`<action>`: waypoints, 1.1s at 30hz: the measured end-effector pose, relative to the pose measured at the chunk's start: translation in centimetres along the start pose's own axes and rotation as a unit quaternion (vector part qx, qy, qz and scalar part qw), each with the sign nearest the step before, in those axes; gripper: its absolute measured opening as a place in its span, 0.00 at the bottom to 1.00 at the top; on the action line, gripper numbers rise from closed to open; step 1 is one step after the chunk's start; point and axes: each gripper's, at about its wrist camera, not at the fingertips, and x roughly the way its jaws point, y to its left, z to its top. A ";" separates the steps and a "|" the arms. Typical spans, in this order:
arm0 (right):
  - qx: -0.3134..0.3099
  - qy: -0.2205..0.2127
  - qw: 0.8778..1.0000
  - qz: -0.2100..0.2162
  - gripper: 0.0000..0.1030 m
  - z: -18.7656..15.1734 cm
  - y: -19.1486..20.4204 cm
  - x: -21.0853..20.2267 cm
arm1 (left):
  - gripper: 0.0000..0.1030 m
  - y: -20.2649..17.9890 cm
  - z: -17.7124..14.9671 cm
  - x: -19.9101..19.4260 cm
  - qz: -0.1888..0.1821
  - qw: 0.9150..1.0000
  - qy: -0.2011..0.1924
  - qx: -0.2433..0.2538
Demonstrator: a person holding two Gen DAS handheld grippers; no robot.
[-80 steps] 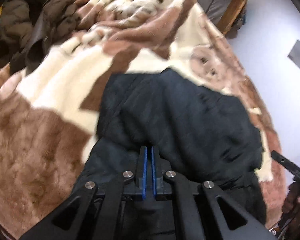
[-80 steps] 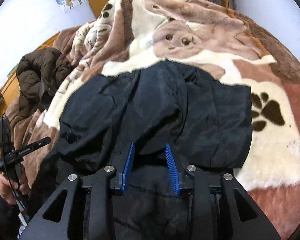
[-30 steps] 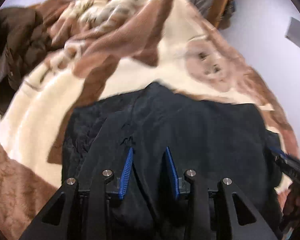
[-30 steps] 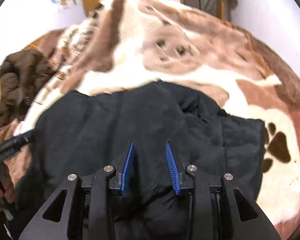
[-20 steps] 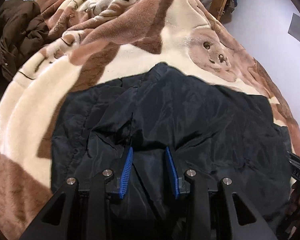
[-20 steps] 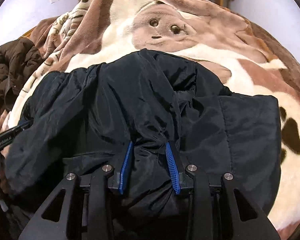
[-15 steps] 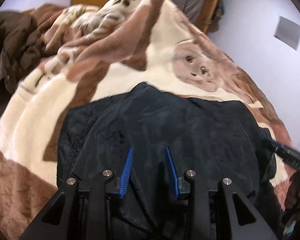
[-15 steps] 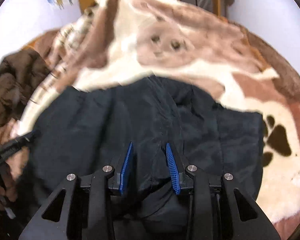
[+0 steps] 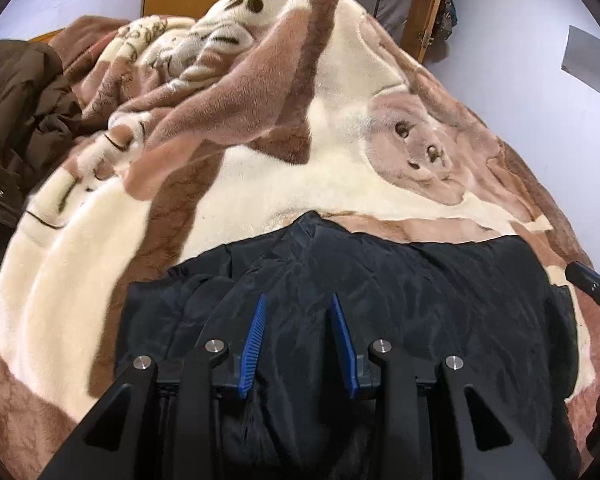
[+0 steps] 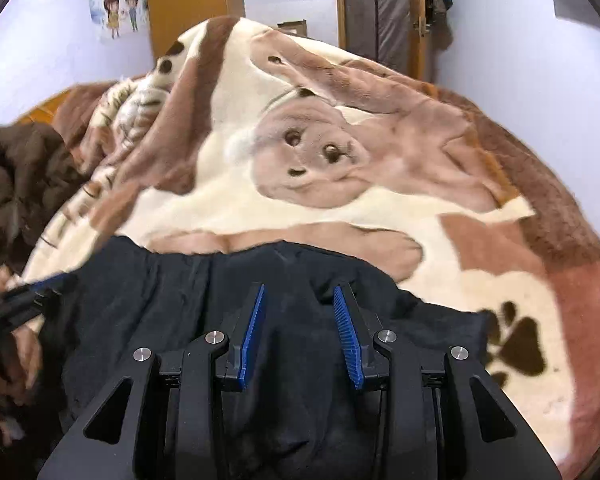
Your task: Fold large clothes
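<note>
Black jacket (image 9: 400,300) lies bunched on the plush dog-print blanket (image 9: 260,184), near edge under both grippers. Left gripper (image 9: 298,340) and right gripper (image 10: 299,332) each have jaws partly apart with jacket fabric between the blue pads; real grip or not, can't tell.

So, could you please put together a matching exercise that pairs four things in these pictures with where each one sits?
Things:
1. black jacket
2. brown coat
3. paw print
4. cartoon picture of two children

Places:
A. on the wall beside the wooden door
B. heaped at the left edge of the bed
C. printed on the cream blanket, right of the right gripper
D. bunched between the jaws of both grippers

Pairs: 1-D, 2-B, 3-C, 4-A
</note>
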 end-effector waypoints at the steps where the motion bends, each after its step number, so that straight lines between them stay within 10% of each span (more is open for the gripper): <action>1: -0.005 0.011 1.000 0.018 0.35 -0.1 0.4 1.3 | 0.34 0.1 -0.1 0.6 -0.001 1.000 0.005 -0.004; 7: 0.021 0.088 0.996 0.010 0.33 -3.8 -2.2 8.5 | 0.35 -0.1 -1.1 2.8 -0.012 1.000 0.020 -0.013; 14: 0.009 0.079 0.997 -0.002 0.33 -2.5 -1.0 4.4 | 0.34 -0.4 -1.4 -1.4 -0.022 1.000 0.000 -0.013; 19: -0.012 0.011 0.997 0.075 0.33 -3.2 2.7 -3.3 | 0.34 -0.7 -4.6 -6.5 -0.055 0.998 -0.025 -0.016; 25: -0.042 0.104 0.991 0.067 0.33 -7.7 4.7 2.4 | 0.35 -2.0 -8.8 -3.8 -0.047 0.998 0.039 0.002; 33: -0.027 0.090 0.994 0.062 0.33 -6.8 4.2 -0.4 | 0.34 -2.4 -8.5 -6.8 -0.057 0.998 0.034 -0.005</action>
